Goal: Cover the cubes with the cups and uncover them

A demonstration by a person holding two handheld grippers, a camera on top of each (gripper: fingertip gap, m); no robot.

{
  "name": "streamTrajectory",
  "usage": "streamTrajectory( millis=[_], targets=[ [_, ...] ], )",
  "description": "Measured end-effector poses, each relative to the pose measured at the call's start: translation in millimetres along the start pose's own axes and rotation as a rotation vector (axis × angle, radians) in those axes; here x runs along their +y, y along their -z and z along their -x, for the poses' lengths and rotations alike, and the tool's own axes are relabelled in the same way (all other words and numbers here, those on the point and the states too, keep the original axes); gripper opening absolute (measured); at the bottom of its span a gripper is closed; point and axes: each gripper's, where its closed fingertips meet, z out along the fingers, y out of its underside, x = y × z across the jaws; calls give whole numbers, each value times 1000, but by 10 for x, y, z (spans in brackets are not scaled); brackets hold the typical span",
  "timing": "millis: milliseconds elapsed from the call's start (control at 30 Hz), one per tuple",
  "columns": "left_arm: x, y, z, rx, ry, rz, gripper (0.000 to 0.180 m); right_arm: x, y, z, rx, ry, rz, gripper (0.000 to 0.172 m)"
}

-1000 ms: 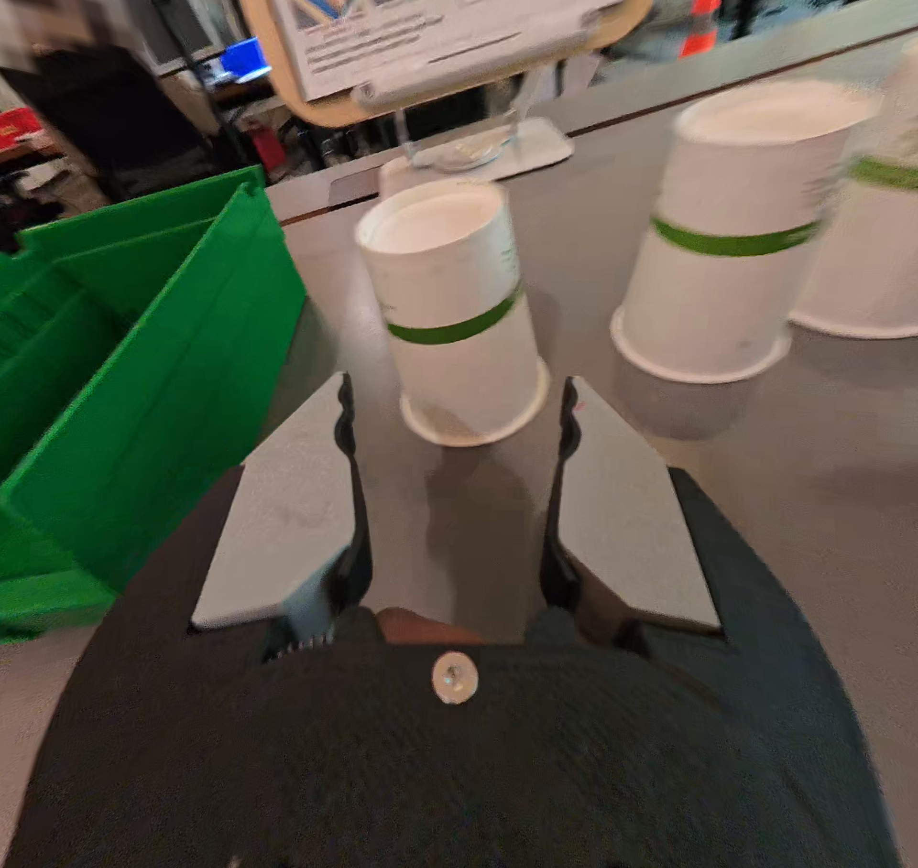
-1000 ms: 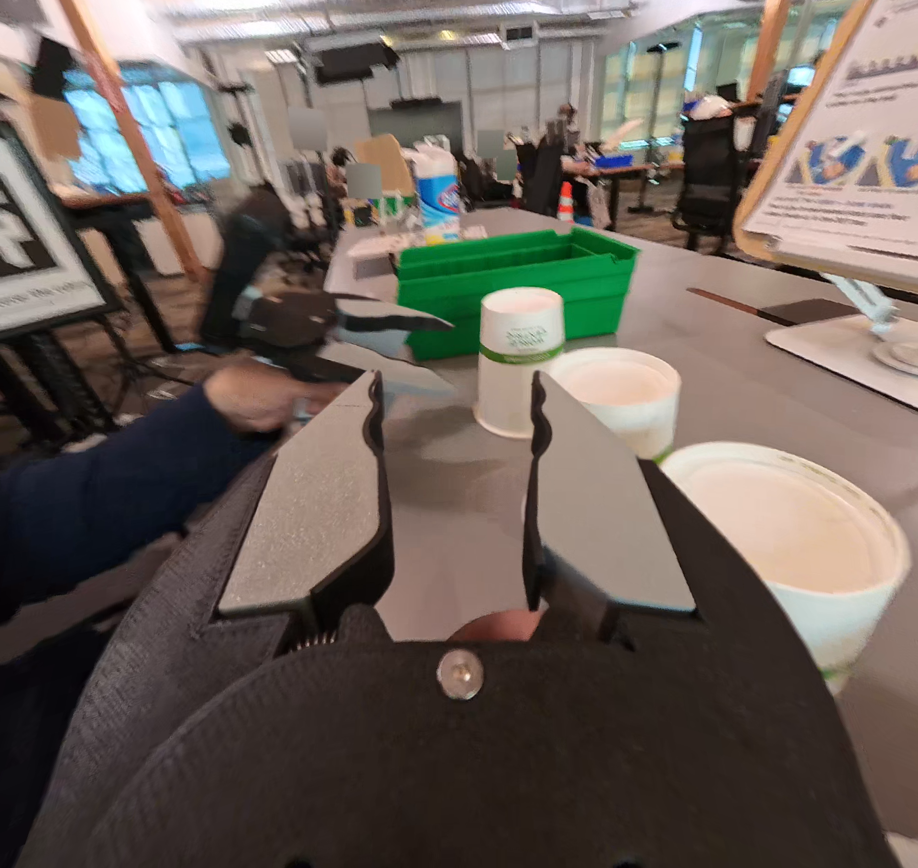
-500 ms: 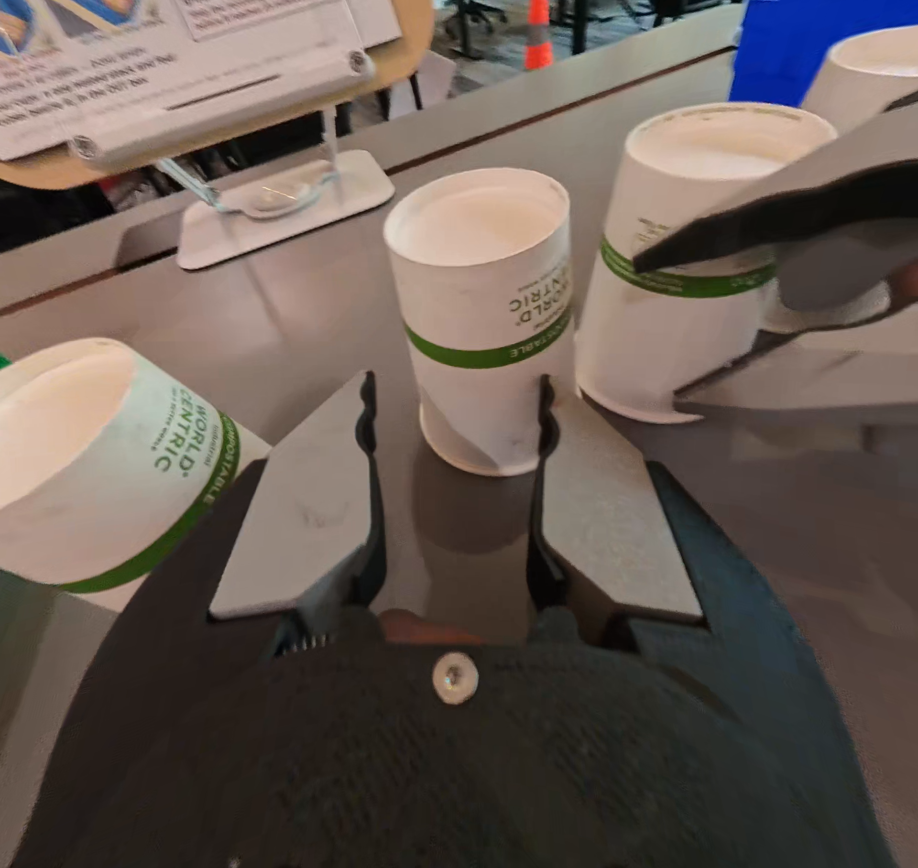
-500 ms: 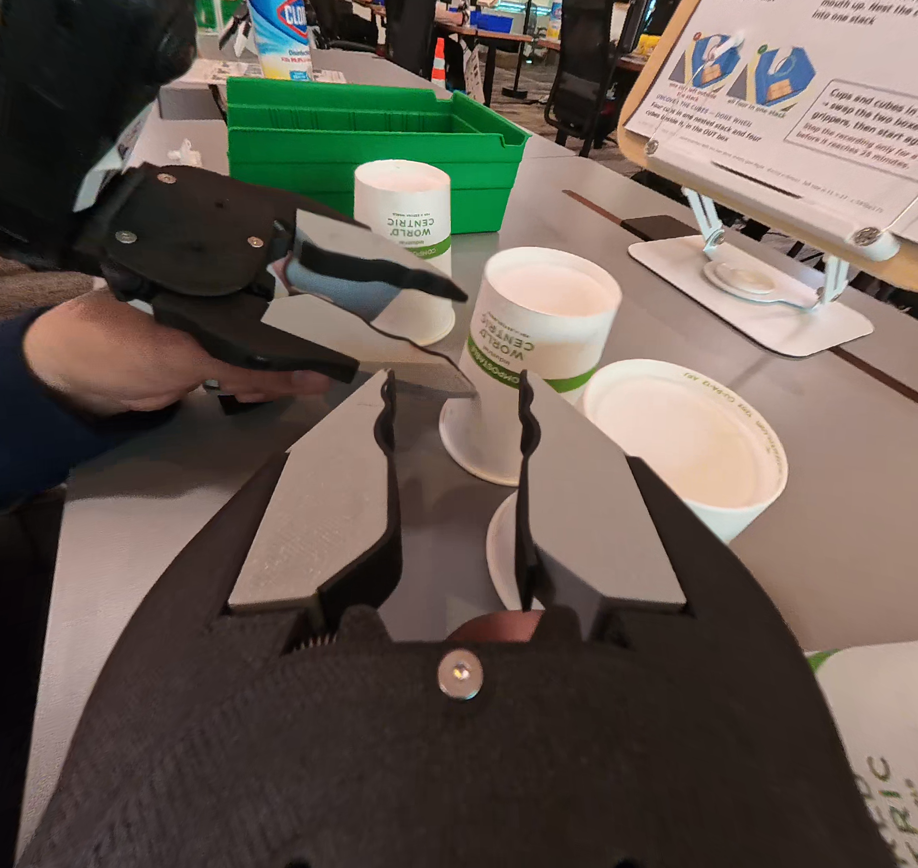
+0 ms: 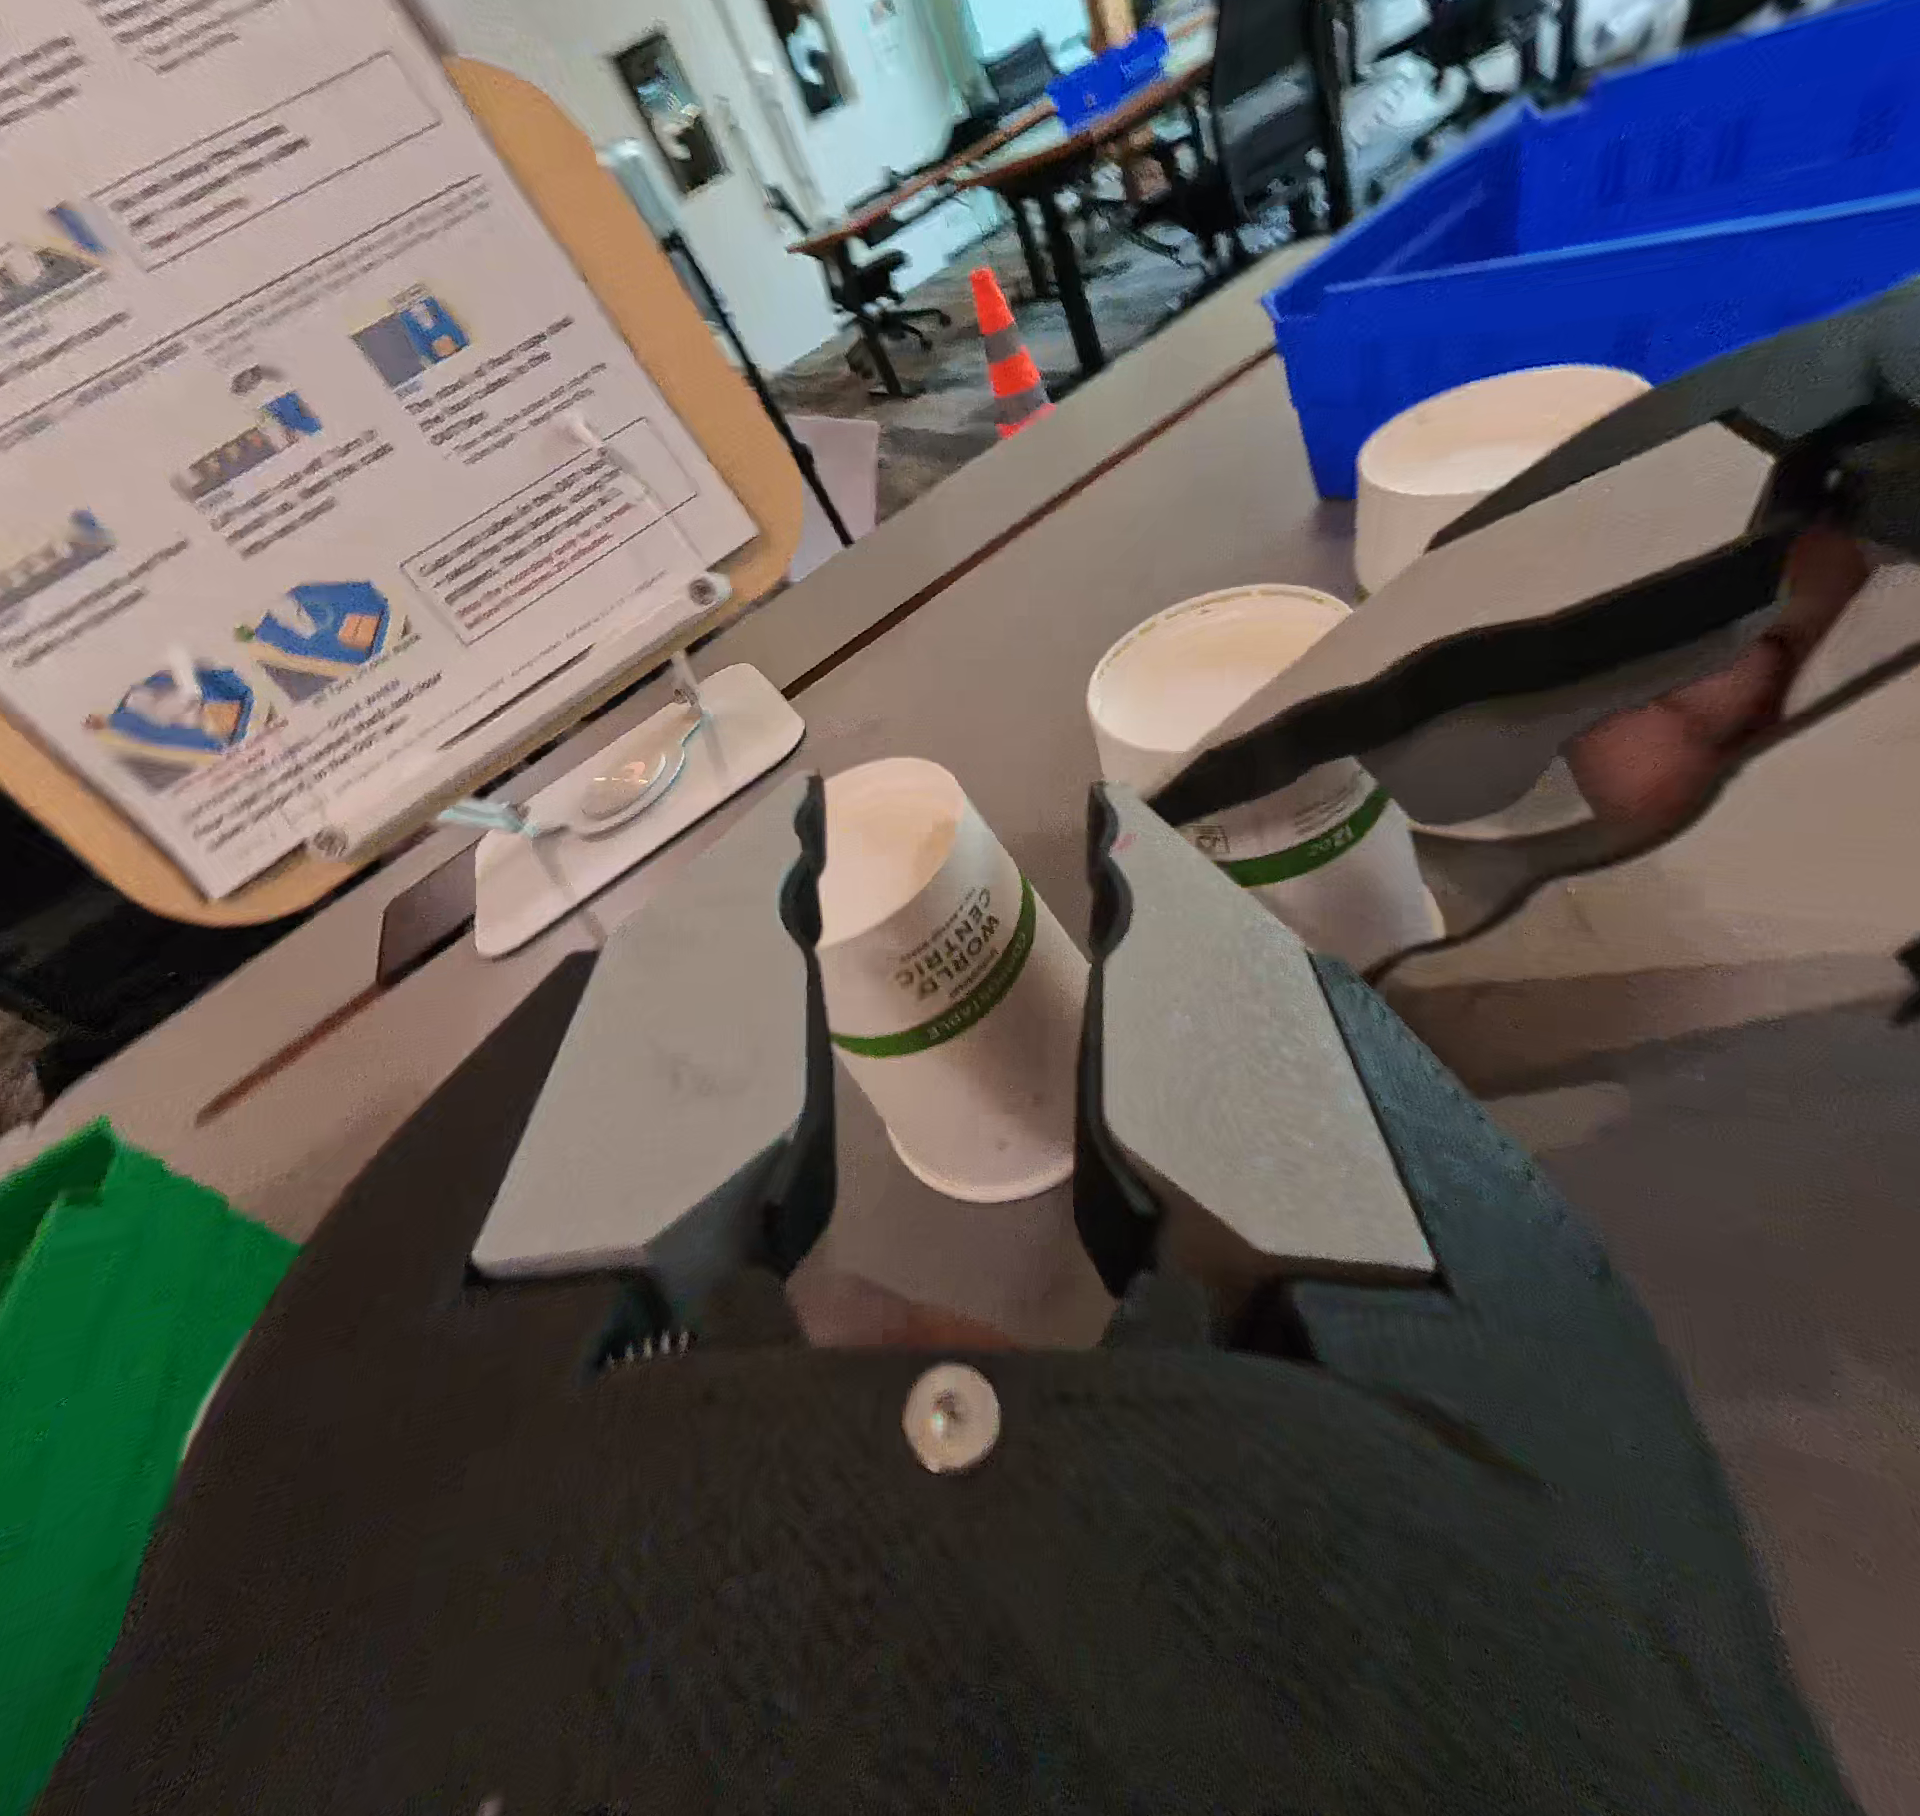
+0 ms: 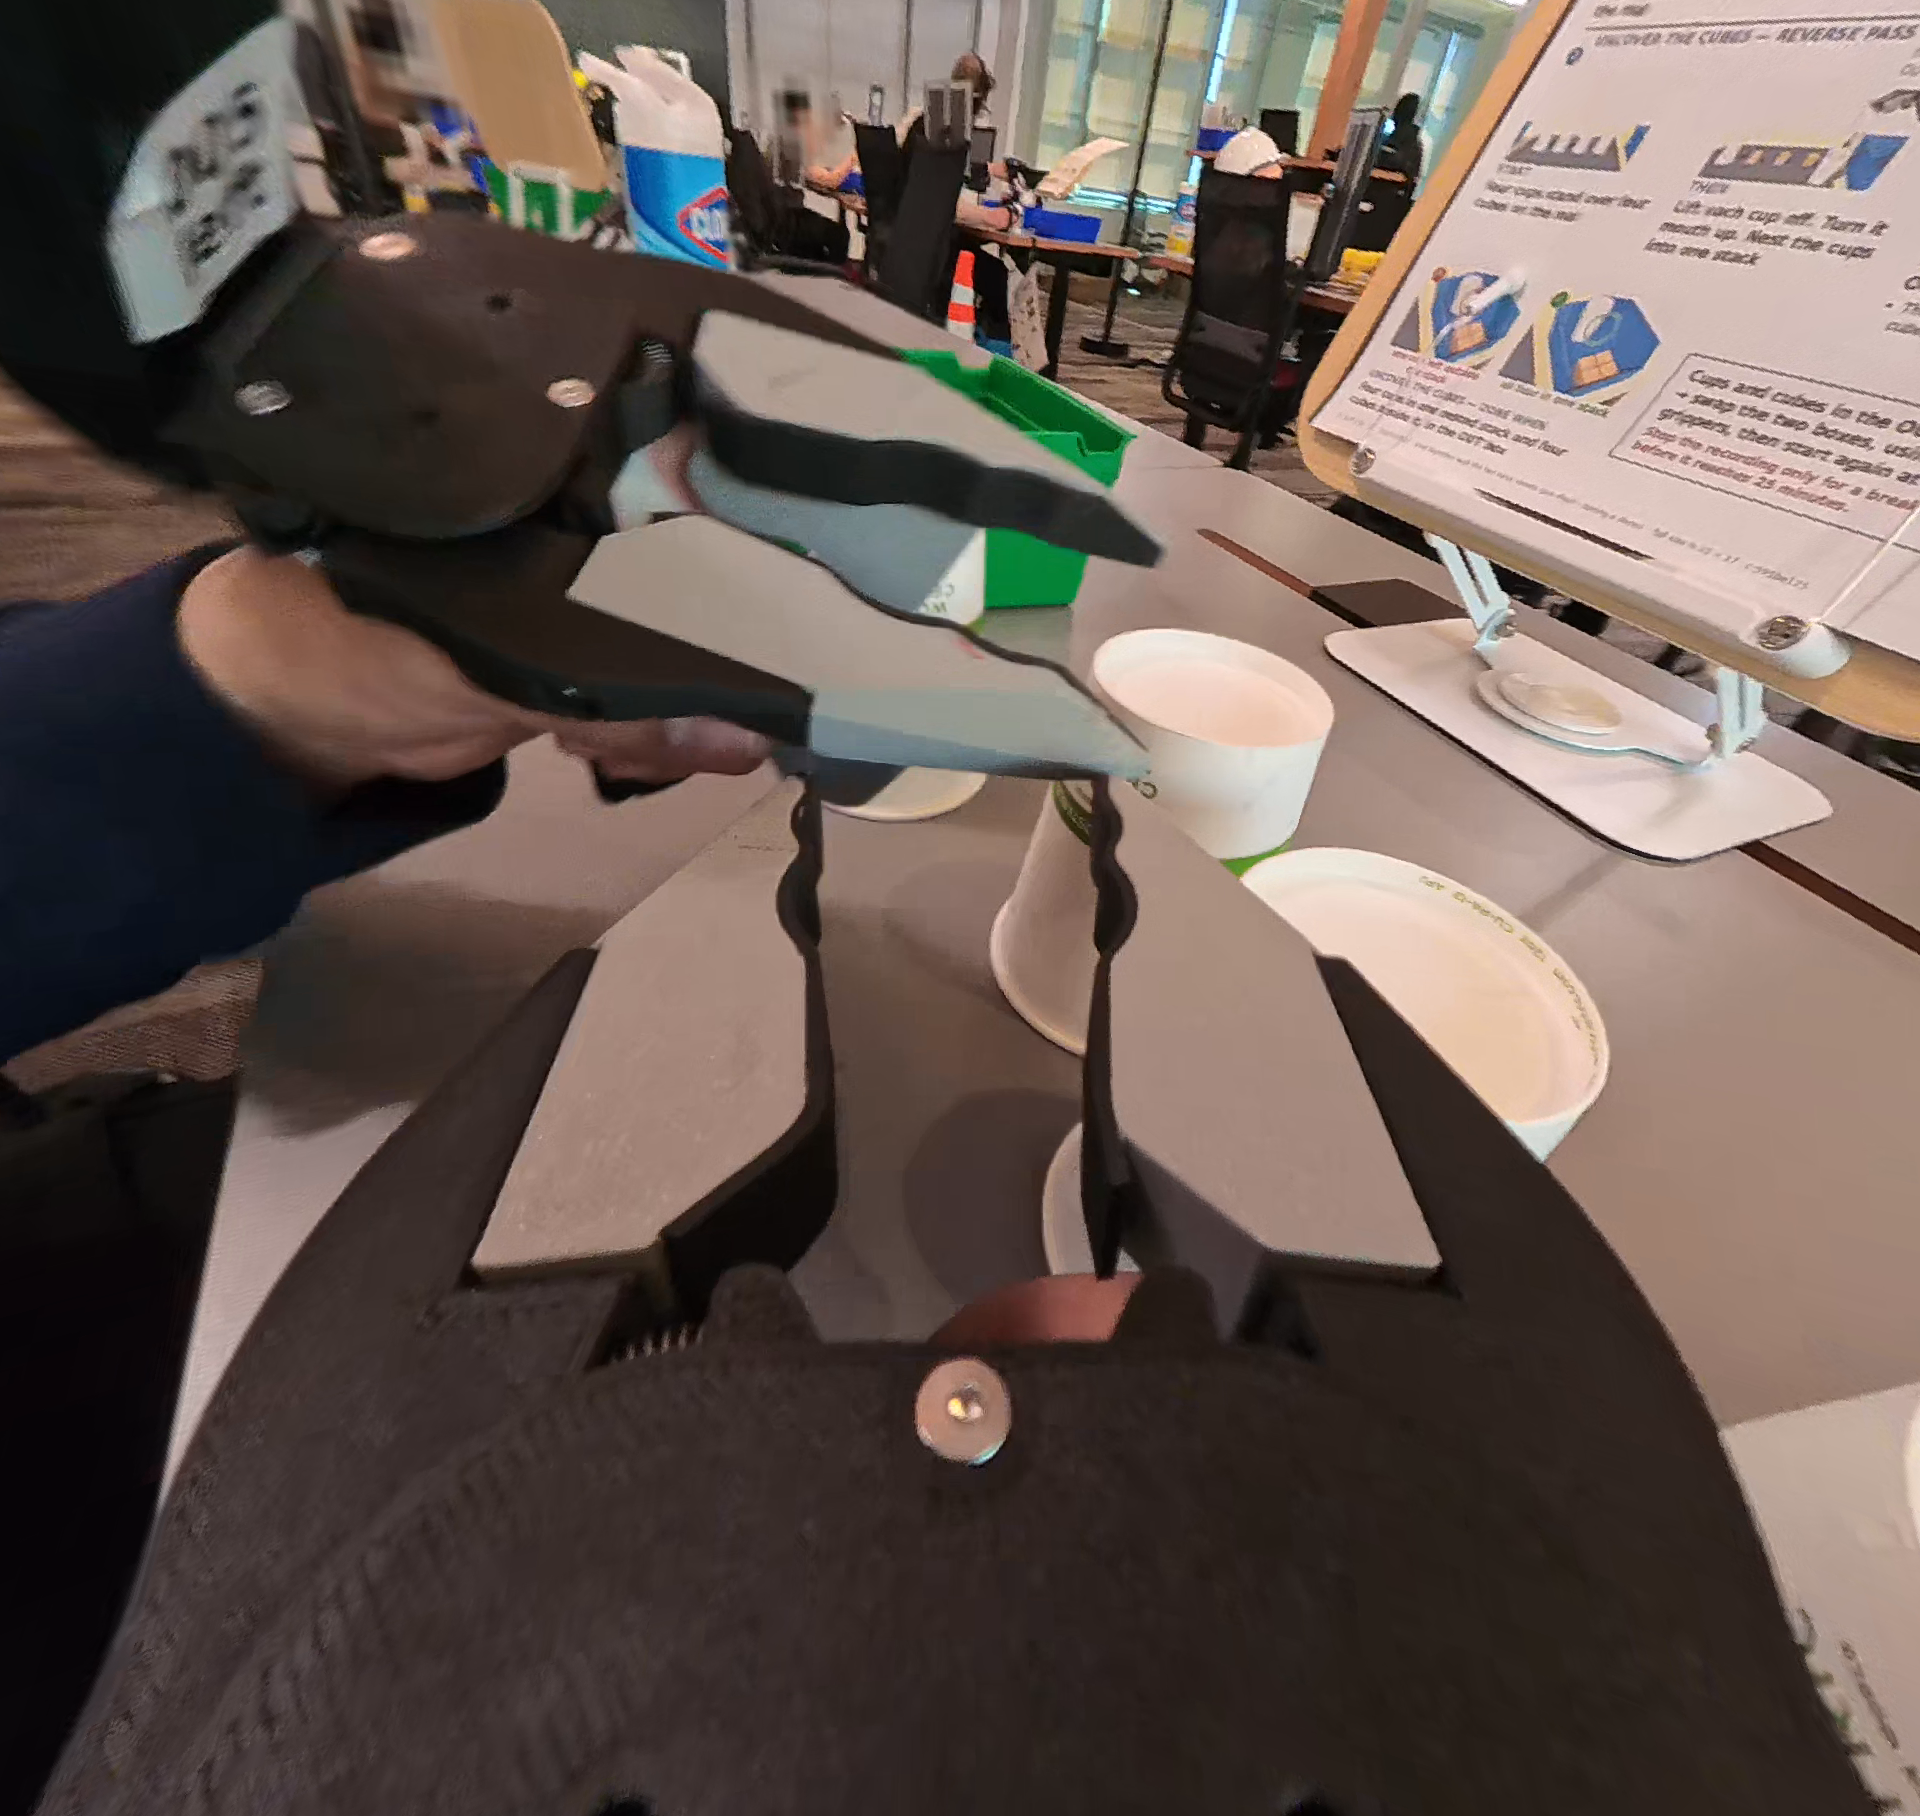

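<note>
Several white paper cups with green bands stand upside down in a row on the grey table (image 5: 1039, 540). No cube shows. My left gripper (image 5: 951, 831) straddles one cup (image 5: 935, 987). The cup's left side is hidden behind the left finger (image 5: 707, 1039), and a gap shows between the cup and the right finger, so the gripper is open. In the right wrist view this gripper (image 6: 1143, 654) lies rolled on its side, its tips at the same cup (image 6: 1216, 717). My right gripper (image 6: 951, 831) is open and empty above the neighbouring cup (image 6: 1434, 987), with only table between its fingers.
A green bin (image 5: 94, 1351) stands at the left end of the row and a blue bin (image 5: 1610, 239) at the right end. An instruction board on a stand (image 6: 1662, 312) is behind the cups. A person's sleeve (image 6: 125, 810) comes in from the left.
My left gripper swung from the cup by the green bin to the second cup and moved in around it while its jaws narrowed. My right gripper moved forward over the third cup.
</note>
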Motion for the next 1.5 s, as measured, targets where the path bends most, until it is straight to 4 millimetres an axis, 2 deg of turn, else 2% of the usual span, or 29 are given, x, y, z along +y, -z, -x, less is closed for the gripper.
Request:
streamTrajectory(
  millis=[67,133,200,233,300,400,567,633,700,800,867,900,967,1100,1167,1267,1300,1367,1500],
  targets=[
    [39,-77,-47,124,-69,81,40,-29,19,34,-33,-10,-12,52],
    [212,-136,-57,241,-99,212,43,-78,47,69,-61,-7,-34,50],
    [367,-196,20,278,-126,296,28,-154,83,95,-70,6,-72,49],
    [440,-222,38,297,-145,327,27,-190,100,113,-74,14,-91,48],
    [439,-237,62,320,-168,319,24,-220,112,137,-79,25,-104,48],
    [435,-129,99,366,-215,379,9,-183,91,117,-62,31,-85,48],
    [493,-39,185,386,-263,457,10,-171,76,80,-43,18,-80,48],
    [487,-52,250,326,-272,458,34,-181,83,66,-34,25,-86,48],
    [395,-35,296,247,-253,409,43,-207,102,33,-19,31,-99,47],
    [25,63,227,123,-176,190,47,-334,189,-65,44,50,-172,42],
    [-204,165,57,68,-133,-7,36,-423,258,-124,79,44,-228,42],
    [-220,196,-36,49,-117,-62,30,-449,281,-153,93,37,-245,42],
    [-95,186,-216,33,-121,-96,32,-462,305,-217,127,33,-256,42],
    [205,114,-418,34,-109,-124,27,-451,312,-258,152,48,-257,41],
    [213,112,-431,49,-53,-171,26,-432,300,-273,161,53,-252,40],
    [115,152,-377,60,0,-247,18,-416,296,-304,191,71,-257,34],
    [122,151,-340,40,4,-250,19,-403,288,-311,199,78,-253,33],
    [169,146,-297,6,-2,-235,33,-348,245,-312,203,86,-224,34],
    [212,180,-275,-26,-46,-228,35,-241,162,-305,217,121,-159,45]
  ],
)
